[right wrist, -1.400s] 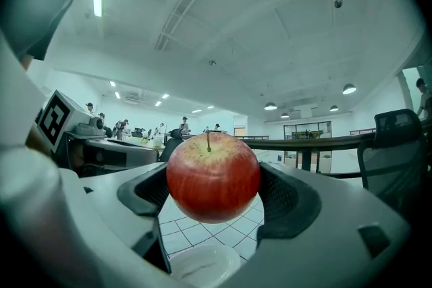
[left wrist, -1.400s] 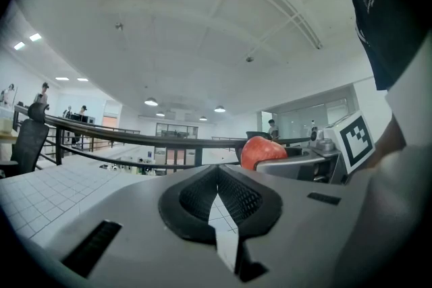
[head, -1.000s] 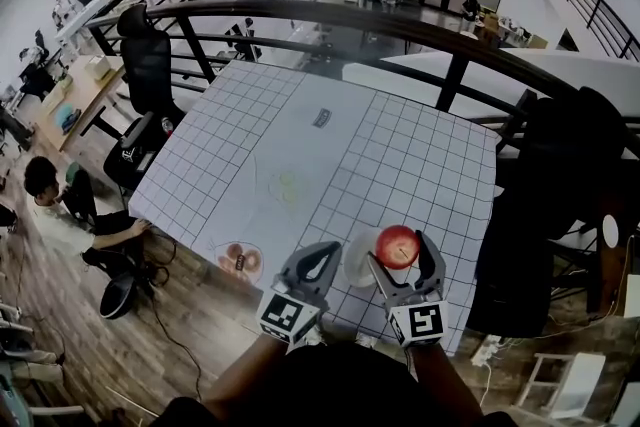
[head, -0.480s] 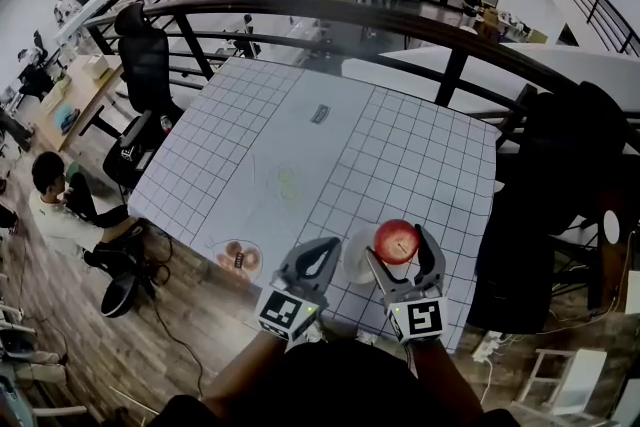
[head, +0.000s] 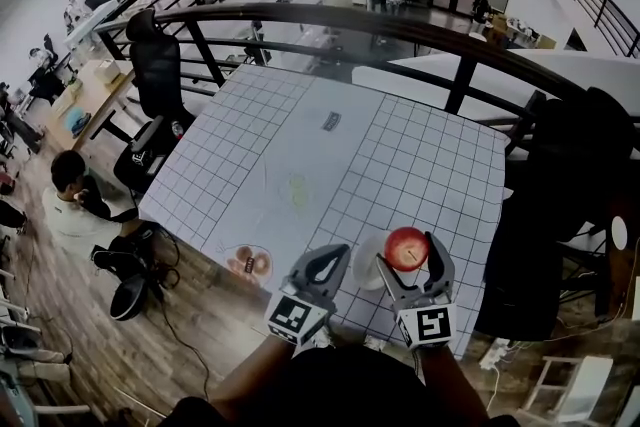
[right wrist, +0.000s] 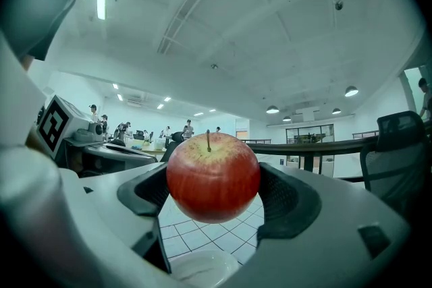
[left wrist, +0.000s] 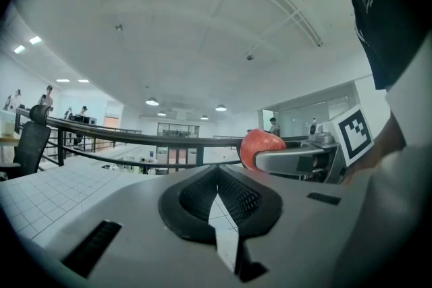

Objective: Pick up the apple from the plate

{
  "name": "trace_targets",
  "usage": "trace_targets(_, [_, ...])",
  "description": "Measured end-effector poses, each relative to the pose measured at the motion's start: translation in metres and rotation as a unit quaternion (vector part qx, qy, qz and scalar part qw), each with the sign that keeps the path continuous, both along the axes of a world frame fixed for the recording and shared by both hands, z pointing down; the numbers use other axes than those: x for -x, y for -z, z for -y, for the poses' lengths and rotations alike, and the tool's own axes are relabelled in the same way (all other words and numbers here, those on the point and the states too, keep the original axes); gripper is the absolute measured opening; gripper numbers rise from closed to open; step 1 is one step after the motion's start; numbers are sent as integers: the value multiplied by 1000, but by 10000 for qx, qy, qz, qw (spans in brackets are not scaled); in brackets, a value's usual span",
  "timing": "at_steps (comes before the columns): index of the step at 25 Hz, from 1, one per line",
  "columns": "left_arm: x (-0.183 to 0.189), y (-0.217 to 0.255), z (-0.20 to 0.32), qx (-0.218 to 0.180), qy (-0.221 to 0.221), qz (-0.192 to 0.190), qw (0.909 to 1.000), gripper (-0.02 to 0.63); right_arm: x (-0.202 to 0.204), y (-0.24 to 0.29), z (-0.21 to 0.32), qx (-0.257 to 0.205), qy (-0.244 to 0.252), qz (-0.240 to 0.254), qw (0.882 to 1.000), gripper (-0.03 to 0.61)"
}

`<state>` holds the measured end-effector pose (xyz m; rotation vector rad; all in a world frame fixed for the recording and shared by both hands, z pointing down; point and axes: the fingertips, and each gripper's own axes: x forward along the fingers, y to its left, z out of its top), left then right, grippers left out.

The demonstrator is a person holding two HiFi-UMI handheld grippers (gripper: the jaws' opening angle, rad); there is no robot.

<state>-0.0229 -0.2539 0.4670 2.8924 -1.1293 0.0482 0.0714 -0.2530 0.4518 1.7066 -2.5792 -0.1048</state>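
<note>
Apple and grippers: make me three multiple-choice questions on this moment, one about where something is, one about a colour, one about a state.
1. Where is the apple?
A. Lying on the plate
B. Between the right gripper's jaws, above the plate
C. In the left gripper

2. What colour is the plate under the apple?
A. White
B. Blue
C. Black

3. How do the left gripper's jaws stand?
A. Wide apart
B. Together, nothing between them
C. Clamped on the plate

Answers:
1 B, the right gripper view shows the right gripper clamping the apple, with gridded table visible between fruit and plate.
2 A, the plate shows white in the head view and the right gripper view.
3 B, the left gripper view shows its tips meeting with nothing between them.
</note>
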Motion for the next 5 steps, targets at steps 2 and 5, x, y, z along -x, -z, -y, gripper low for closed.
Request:
trace_targets(2, [0, 1, 0, -17, -5, 17, 10000, 23, 1, 0, 1, 1, 0, -4, 10000, 422])
trace_targets(5, [3, 1, -1, -73, -15, 93, 9999, 22, 4, -2, 2, 27, -5, -33, 10000, 422])
